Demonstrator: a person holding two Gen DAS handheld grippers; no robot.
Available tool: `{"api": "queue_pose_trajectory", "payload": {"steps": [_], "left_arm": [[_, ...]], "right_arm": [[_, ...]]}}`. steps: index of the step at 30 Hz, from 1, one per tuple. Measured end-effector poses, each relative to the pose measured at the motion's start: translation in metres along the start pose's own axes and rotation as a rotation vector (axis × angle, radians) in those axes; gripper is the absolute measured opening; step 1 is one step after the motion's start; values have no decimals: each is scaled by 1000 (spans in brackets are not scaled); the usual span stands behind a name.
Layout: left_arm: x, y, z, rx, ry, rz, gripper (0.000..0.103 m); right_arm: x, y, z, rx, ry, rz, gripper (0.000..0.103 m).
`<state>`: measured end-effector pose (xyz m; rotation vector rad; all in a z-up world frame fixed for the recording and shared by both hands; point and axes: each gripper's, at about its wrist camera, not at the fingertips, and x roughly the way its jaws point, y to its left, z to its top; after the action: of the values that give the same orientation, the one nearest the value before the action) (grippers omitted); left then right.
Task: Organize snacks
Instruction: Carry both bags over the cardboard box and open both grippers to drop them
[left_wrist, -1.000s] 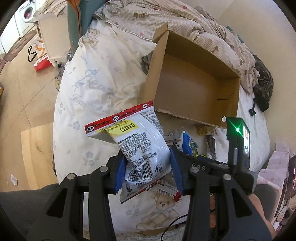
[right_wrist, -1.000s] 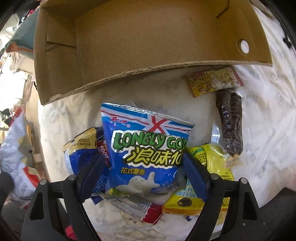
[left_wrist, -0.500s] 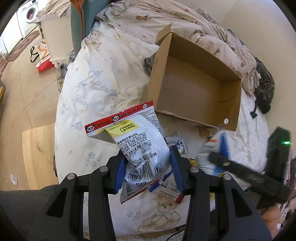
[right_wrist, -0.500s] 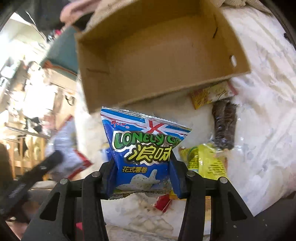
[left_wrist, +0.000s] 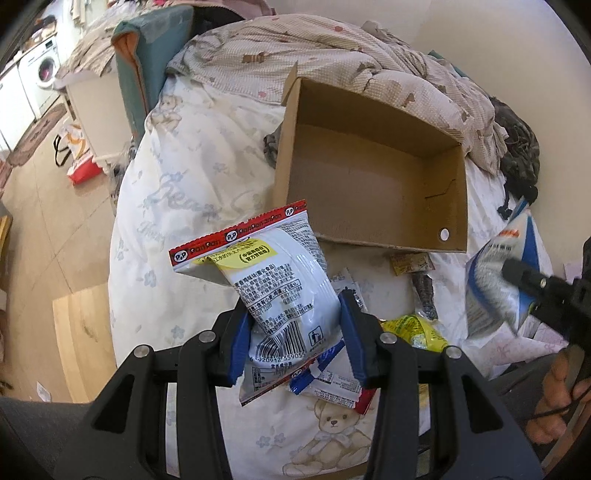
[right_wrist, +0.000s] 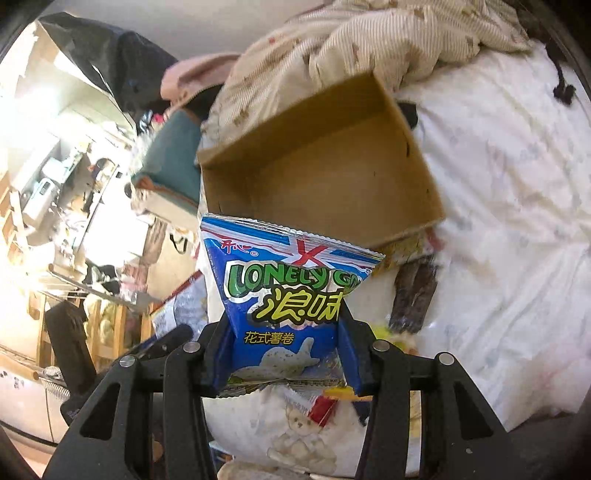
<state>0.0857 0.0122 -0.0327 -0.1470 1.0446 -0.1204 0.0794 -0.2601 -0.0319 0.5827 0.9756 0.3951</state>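
The left hand-held gripper (left_wrist: 293, 332), at the bottom centre of its frame, is clenched on a white snack bag (left_wrist: 280, 295) that rises between its blue pads toward the cardboard box (left_wrist: 369, 236) in the upper middle. The right hand-held gripper (right_wrist: 284, 350) has just closed its jaws on a blue chips bag (right_wrist: 284, 288), held upright at lower centre, with the box on the bed (right_wrist: 517, 184) above it.

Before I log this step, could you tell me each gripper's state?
Left gripper: closed on the white snack bag.
Right gripper: closed on the blue Lonely God bag.
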Motion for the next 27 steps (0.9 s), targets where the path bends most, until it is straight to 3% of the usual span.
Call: {"api": "queue_pose_trajectory", "payload": {"steps": [12, 20, 27], "left_arm": [[-13, -45, 71, 117, -124, -2, 40], [10, -68, 101, 175, -178, 18, 40], [40, -65, 104, 152, -159, 19, 40]], "right_arm": [[-14, -19, 63, 78, -134, 45, 50], [11, -16, 101, 3, -169, -37, 50], [40, -21, 108, -47, -163, -94, 50]]}}
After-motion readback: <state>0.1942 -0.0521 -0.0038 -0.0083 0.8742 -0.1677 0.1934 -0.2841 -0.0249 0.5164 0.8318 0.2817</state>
